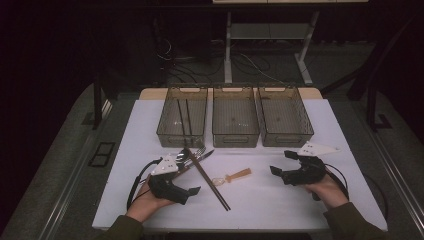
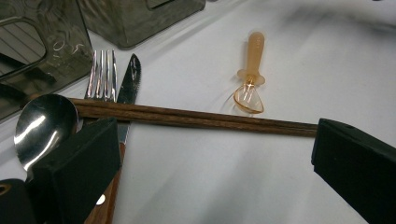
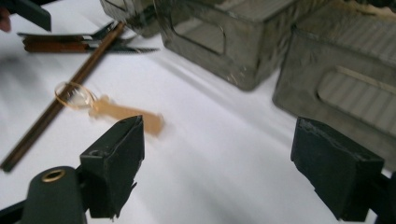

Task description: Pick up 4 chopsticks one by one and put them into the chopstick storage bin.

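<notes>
My left gripper (image 1: 189, 175) (image 2: 217, 140) is open at the table's front left, with a pair of brown chopsticks (image 1: 210, 182) (image 2: 196, 116) lying across the gap just beyond its jaws. Beside its left jaw lie a steel spoon (image 2: 44, 123), a fork (image 2: 103, 74) and a wooden-handled knife (image 2: 130, 79). A small orange-handled spoon with a clear bowl (image 1: 235, 176) (image 2: 252, 60) (image 3: 126, 114) rests mid-table. My right gripper (image 1: 281, 162) (image 3: 219, 140) stands open at the front right, empty, with the orange spoon just beyond its left jaw.
Three smoky clear bins stand in a row at the back: left (image 1: 165, 125), middle (image 1: 235, 136) and right (image 1: 286, 139). The left bin holds a pair of dark chopsticks (image 1: 182, 117). The white table top (image 1: 280, 210) ends near my forearms.
</notes>
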A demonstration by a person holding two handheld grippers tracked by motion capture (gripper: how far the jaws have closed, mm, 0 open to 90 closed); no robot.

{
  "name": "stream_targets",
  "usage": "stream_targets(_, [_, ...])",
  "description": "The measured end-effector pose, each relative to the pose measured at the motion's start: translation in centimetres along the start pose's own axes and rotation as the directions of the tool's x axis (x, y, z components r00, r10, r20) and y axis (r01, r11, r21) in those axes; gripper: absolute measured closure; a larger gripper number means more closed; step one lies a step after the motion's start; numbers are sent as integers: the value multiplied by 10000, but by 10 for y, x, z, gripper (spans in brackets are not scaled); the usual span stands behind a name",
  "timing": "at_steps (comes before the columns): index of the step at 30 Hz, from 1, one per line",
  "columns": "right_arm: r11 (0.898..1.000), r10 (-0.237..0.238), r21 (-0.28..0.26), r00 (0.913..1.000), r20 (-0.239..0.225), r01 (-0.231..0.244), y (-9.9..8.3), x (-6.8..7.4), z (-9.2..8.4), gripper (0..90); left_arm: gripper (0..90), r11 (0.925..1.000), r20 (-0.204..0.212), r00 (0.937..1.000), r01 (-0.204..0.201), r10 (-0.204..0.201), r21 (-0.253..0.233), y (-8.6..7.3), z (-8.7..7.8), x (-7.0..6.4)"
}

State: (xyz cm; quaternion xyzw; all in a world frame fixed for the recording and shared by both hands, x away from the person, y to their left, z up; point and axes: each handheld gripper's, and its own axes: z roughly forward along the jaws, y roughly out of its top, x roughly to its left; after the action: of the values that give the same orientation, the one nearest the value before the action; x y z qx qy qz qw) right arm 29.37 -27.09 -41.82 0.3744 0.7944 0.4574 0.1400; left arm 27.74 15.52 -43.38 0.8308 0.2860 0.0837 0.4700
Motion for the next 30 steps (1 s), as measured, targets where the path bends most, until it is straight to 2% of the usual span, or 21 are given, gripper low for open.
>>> stream_targets(2, [10000,15,40,9999,152,-16,-7,0,-3,176,21,10000,-33,10000,-70,71,20,0,-1,0])
stream_targets(5, [9999,-26,126,9997,252,23,-16,1,-7,176,78,10000,-35,10000,-3,3,7,1,-3,2])
stream_targets(10, [9995,3,321,9989,465,-18,-30,4,-15,176,168,9999,48,9999,-139,139,14,2,-4,2])
stream_targets(14, [9995,9,301,9988,480,-24,-38,5,-26,176,329,9996,201,9994,-278,277,39,4,-3,0])
stream_targets(19, [9998,80,196,9984,564,-91,-41,3,-32,176,538,9982,133,9988,-473,469,371,9,3,-3])
stream_targets(27, [9991,-104,426,9988,472,84,-41,7,-27,176,827,9948,-180,9987,-465,484,908,22,22,-2])
stream_targets(30, [9990,-110,434,9990,439,91,-41,7,-26,176,891,9927,-164,9984,-516,537,1087,26,30,0])
